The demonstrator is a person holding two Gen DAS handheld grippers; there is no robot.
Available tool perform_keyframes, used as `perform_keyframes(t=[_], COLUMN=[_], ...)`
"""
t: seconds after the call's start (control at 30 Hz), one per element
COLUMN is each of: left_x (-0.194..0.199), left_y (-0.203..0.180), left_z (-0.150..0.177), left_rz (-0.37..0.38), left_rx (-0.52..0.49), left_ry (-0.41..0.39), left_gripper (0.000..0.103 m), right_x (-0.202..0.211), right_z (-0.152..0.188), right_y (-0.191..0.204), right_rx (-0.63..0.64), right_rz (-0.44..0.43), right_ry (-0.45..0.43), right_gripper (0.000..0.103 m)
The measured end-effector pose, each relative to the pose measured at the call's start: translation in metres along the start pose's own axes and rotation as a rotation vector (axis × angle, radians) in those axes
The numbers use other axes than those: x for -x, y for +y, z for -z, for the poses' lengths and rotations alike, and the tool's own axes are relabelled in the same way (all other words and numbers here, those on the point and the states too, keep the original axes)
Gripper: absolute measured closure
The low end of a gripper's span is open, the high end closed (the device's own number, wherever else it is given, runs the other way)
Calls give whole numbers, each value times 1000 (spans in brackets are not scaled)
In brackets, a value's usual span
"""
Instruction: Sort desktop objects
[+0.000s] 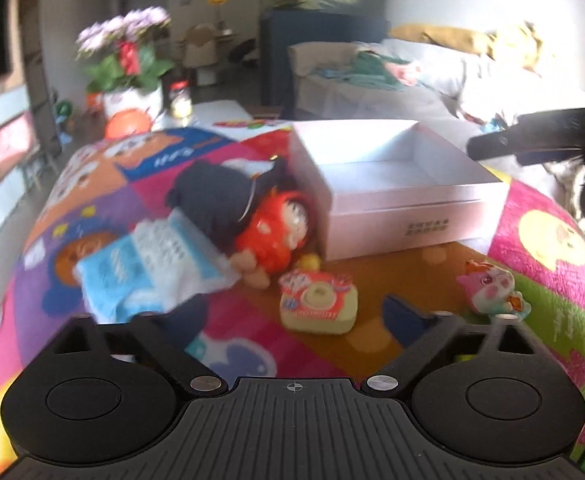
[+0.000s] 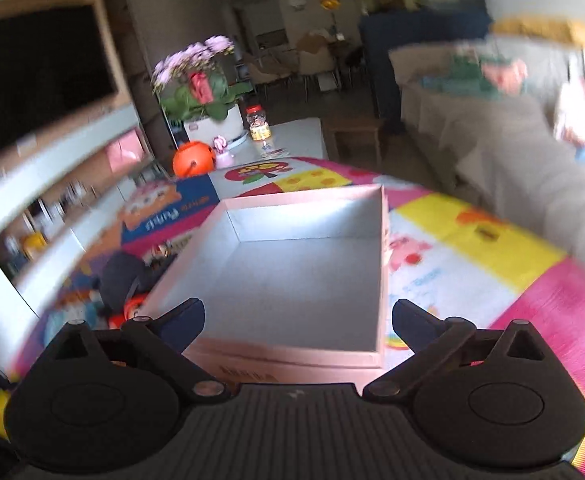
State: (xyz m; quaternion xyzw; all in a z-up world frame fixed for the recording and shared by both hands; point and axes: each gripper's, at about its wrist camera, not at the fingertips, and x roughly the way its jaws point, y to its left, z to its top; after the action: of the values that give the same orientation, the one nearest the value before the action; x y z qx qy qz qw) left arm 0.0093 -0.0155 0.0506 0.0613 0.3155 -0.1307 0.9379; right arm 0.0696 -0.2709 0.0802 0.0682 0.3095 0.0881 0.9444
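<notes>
Grippers [image 1: 296, 320] [image 2: 298, 320] hover spread near white box [image 2: 300, 276].

Left wrist view looks low across the mat [image 1: 252, 320]; right looks down into the shared white box [image 2: 304, 264].

L gripper [image 1: 298, 320] is sitting low in the left wrist view w/ jaws spread wide; both blue fingertips [image 1: 406, 320] are showing apart, nothing between them. R gripper [image 2: 298, 318] is doing the same in the right wrist view: jaws wide, blue pads [image 2: 184, 320] well apart, gripping nothing. From the left wrist cam, the R gripper [image 1: 540, 140] is showing at the right edge as a dark body, hovering higher & pointing left; its jaws are hidden from there. Right wrist view is smearing w/ blur.
</notes>
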Motion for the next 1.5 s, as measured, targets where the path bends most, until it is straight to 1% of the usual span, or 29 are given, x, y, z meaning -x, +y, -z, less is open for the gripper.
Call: perform_keyframes(t=[0.03, 0.07, 0.17, 0.23, 0.3, 0.33, 0.4, 0.43, 0.53, 0.6, 0.73, 0.8, 0.87, 0.9, 0.93, 0.97, 1.0, 1.03, 1.07, 1.1, 1.17, 1.23, 1.27, 1.33, 1.4, 1.47, 1.5], left_x=[-3, -7, -26, -46, -59, -64, -66, -63, -51, -39, -15, -6, -3, -4, -6, -9, -13, -15, -18, -21, -23, -20, -17, -7, 7, 20, 27], left_y=[0, -3, -13, -19, -18, -18, -16, -15, -16, -17, -17, -17, -16, -16, -16, -15, -14, -15, -17, -19, -24, -28, -29, -31, -32, -33, -34], left_z=[-1, -3, -6, -7, -5, -5, -3, -1, 6, 15, 29, 35, 37, 36, 35, 32, 30, 28, 27, 27, 29, 31, 30, 28, 17, -2, -17], left_rz=[4, 16, 43, 20, 9, 1, -1, 10, 24, 34, 119, 148, 136, 122, 108, 96, 95, 95, 90, 85, 79, 73, 73, 64, 90, 105, 102], left_rx=[-8, -14, -33, -34, -31, -31, -28, -27, -52, -74, -98, -98, -90, -80, -67, -43, -22, -12, -10, -18, -47, -80, -94, -115, -130, -152, -172], left_ry=[3, 4, 25, 66, 89, 93, 96, 98, 100, 118, 168, 185, 180, 173, 167, 162, 157, 155, 154, 153, 155, 136, 127, 104, 66, -2, -58], left_gripper=[22, 22, 22, 21, 22, 24, 41, 41, 41, 41, 40, 30, 23, 20, 19, 18, 18, 18, 18, 20, 27, 40, 42, 42, 42, 42, 42], right_x=[10, 18, 36, 41, 44, 44, 41, 39, 35, 31, 23, 18, 13, 10, 8, 5, 2, -1, -3, -3, 2, 9, 14, 25, 40, 62, 73], right_z=[3, 7, 22, 31, 41, 45, 53, 57, 67, 72, 82, 84, 85, 85, 85, 85, 84, 84, 84, 84, 84, 85, 85, 83, 75, 57, 46], right_y=[3, 4, 3, 0, 0, 1, 2, 4, 14, 23, 41, 47, 51, 53, 54, 55, 56, 57, 56, 56, 55, 53, 51, 46, 40, 33, 29], right_rx=[28, 44, 46, 39, 36, 35, 39, 46, 86, 128, 206, 222, 227, 228, 229, 227, 224, 218, 214, 216, 228, 228, 224, 210, 198, 199, 193], right_rz=[9, 12, -1, -1, -3, -6, -15, -19, -30, -34, -53, -60, -55, -53, -51, -44, -37, -31, -27, -22, -21, -41, -54, -80, -97, -102, -99], right_ry=[-6, -6, 21, 48, 70, 80, 103, 113, 137, 148, 174, 187, 194, 197, 198, 205, 217, 230, 243, 251, 259, 276, 286, 299, 285, 213, 162], right_gripper=[2, 2, 2, 2, 2, 2, 2, 2, 2, 2, 2, 2, 3, 7, 11, 20, 31, 38, 48, 54, 54, 54, 54, 55, 55, 55, 55])
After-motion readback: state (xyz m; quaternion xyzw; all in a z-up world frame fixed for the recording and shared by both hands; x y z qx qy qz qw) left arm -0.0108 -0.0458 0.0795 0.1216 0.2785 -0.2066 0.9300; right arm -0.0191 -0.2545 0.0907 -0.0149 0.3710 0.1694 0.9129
